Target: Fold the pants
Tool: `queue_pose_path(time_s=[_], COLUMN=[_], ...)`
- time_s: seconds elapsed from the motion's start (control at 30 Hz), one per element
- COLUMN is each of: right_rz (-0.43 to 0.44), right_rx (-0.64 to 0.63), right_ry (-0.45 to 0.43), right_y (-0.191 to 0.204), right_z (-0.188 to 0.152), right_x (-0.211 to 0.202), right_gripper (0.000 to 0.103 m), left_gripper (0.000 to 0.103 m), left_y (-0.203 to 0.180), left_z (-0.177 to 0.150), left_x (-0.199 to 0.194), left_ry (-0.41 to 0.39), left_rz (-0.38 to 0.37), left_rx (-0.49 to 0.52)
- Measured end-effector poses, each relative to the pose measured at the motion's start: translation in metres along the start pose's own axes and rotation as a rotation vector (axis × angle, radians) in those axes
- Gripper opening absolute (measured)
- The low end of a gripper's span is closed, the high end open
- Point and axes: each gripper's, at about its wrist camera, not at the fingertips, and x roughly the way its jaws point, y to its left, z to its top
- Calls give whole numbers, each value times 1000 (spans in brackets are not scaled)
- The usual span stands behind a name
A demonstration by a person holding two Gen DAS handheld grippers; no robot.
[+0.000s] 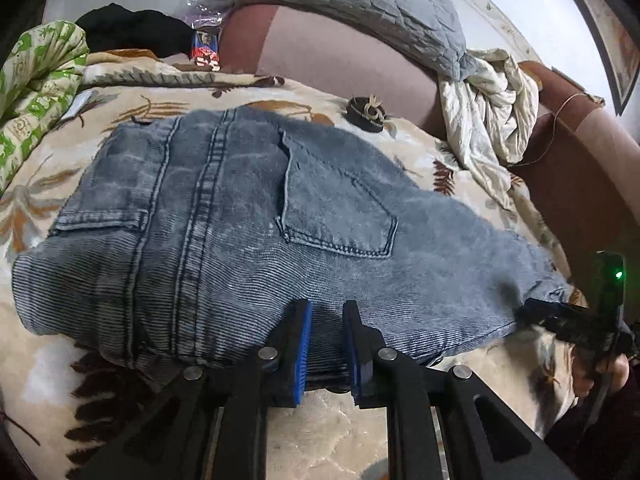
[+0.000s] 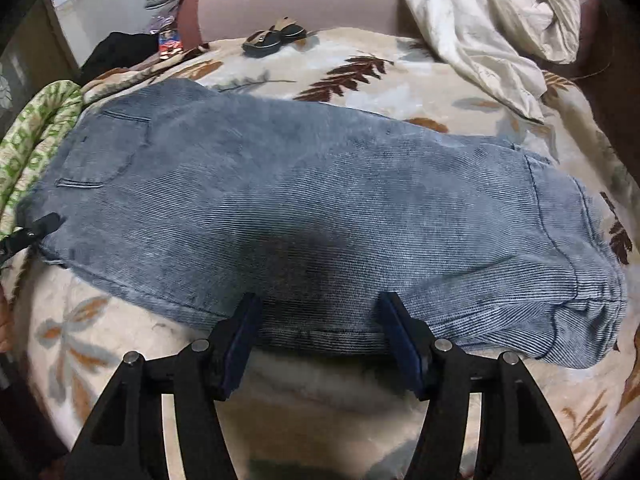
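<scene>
The blue-grey jeans (image 1: 240,220) lie folded lengthwise on a leaf-patterned blanket (image 2: 120,340), back pockets up. My left gripper (image 1: 327,312) sits at their near edge by the seat, its blue pads narrow with the denim edge pinched between them. In the right wrist view the jeans (image 2: 320,200) stretch across the bed, and my right gripper (image 2: 320,308) straddles the near edge at mid-leg with jaws wide; the cloth lies flat between the pads, not squeezed. The right gripper (image 1: 536,312) also shows at the right of the left wrist view, and the left gripper (image 2: 44,222) at the far left.
A white crumpled sheet (image 2: 500,20) hangs over the pink headboard (image 1: 340,52), under a grey quilted pillow (image 1: 340,0). Green patterned cloth (image 1: 36,92) and a black garment (image 1: 132,28) lie at the left. A small dark item (image 2: 276,40) rests behind the jeans.
</scene>
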Motion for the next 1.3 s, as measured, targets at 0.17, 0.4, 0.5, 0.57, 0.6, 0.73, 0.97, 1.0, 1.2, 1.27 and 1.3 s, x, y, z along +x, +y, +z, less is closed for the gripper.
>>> queue_pose_path(time_s=[0.17,0.4,0.5,0.57,0.6,0.73,0.97,1.0,1.2,1.27,1.3], right_rz=[59,48,36,-7,-46,-216,-90,-2,446,482,487], right_rx=[170,400,382,365,335,229,197,178,146,146,157], right_ry=[-164,-173,-102,-39,-42,-36,-114,-126,-56,15,42], right_y=[-52,-126,-126,-120,-116,-94,-66,-54,11,22,27], right_z=[21,52,61,63,65,81,99,101,140,158,167], right_x=[-39,-24,2,22,27,42,14,7,19,40,50], right_gripper=[63,63,63,64,64,67,68,68,68,68,68], left_gripper=[19,58,58,57,57,57,57,57,58,58,58], left_y=[-1,-20,-21,-19,-18,-20,-22,-23,-24,-23,-24], left_z=[7,14,14,12,11,9,7,6,5,5,5], left_x=[-16,-15,2,15,16,17,15,16,16,17,17], left_ry=[-101,-170,-113,-68,-63,-65,-69,-69,-67,-64,-64], left_rz=[-23,-14,15,52,60,73,80,84,90,92,94], left_rx=[10,123,127,133,139,154,155,159,171,171,176])
